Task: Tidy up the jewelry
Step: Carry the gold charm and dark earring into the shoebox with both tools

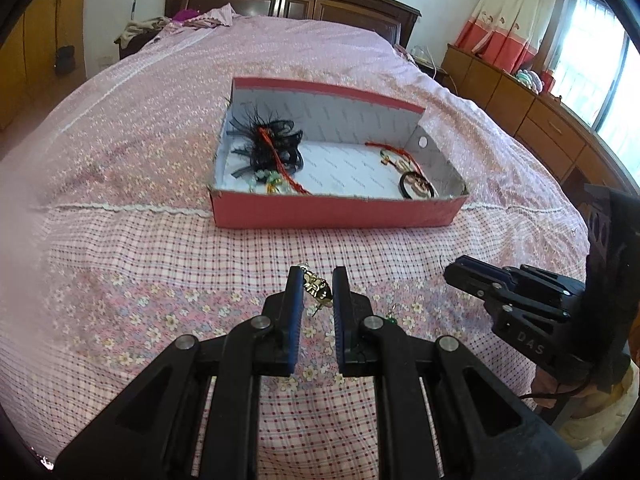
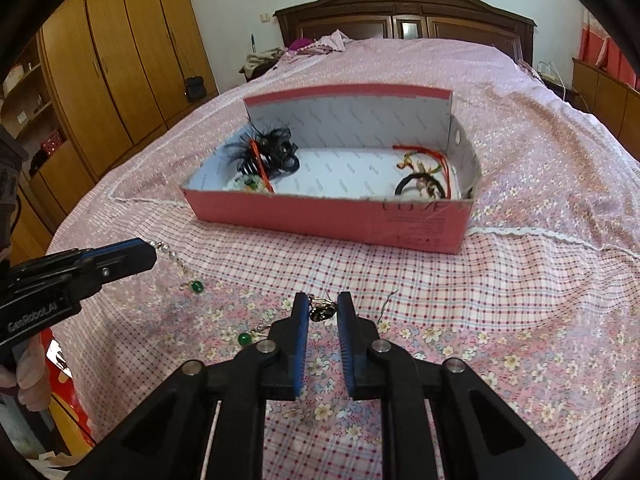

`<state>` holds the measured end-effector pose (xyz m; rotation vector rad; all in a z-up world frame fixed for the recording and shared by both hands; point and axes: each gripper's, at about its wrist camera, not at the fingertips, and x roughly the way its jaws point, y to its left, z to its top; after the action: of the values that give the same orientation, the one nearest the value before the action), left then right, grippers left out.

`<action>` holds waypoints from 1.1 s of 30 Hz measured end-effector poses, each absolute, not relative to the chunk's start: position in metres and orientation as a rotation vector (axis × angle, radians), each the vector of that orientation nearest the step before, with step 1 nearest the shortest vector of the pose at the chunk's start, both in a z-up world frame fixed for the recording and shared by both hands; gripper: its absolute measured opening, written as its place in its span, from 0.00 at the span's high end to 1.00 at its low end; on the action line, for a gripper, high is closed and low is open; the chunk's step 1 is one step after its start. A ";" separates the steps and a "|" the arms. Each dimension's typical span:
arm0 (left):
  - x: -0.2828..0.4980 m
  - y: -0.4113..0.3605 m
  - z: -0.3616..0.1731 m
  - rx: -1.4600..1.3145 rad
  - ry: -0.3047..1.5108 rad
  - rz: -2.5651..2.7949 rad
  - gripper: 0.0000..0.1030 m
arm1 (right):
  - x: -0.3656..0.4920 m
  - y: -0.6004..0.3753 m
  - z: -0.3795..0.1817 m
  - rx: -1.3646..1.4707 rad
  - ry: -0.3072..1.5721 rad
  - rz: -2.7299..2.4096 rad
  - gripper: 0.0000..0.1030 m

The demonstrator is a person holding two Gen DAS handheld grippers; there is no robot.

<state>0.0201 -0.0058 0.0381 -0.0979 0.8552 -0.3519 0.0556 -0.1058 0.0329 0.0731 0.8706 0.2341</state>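
A gold earring sits between the pads of the left tool, reaching from one pad to the other, so the tool is closed on it with the jaws only a narrow gap apart. From the right wrist view, a bead chain runs from the tip of the left tool down to a green bead lying on the bed. The right tool has a small dark and gold charm between its pads, the jaws likewise a narrow gap apart. I cannot tell whether the charm is pinched or just lies between them. A second green bead with a wire hook lies on the bed just left of that tool. Beyond both tools, well apart from them, a red box stands open on the bed. At its left end are a black feather clip, a red cord across it, and pale beads by the near wall. At its right end are a black hair tie and more red cord. In the left wrist view the right tool is seen side-on over the bed to the right. A dark wood headboard closes the far end of the bed, and a wardrobe stands on the left.
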 end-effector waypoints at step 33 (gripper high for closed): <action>0.092 -0.032 0.079 -0.060 0.751 -0.378 0.94 | 0.097 -0.133 0.087 0.091 0.769 0.206 0.84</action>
<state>0.0922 -0.0320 0.0790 -0.0603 0.7510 -0.3783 0.0972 -0.1333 0.0872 0.0909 0.7694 0.2062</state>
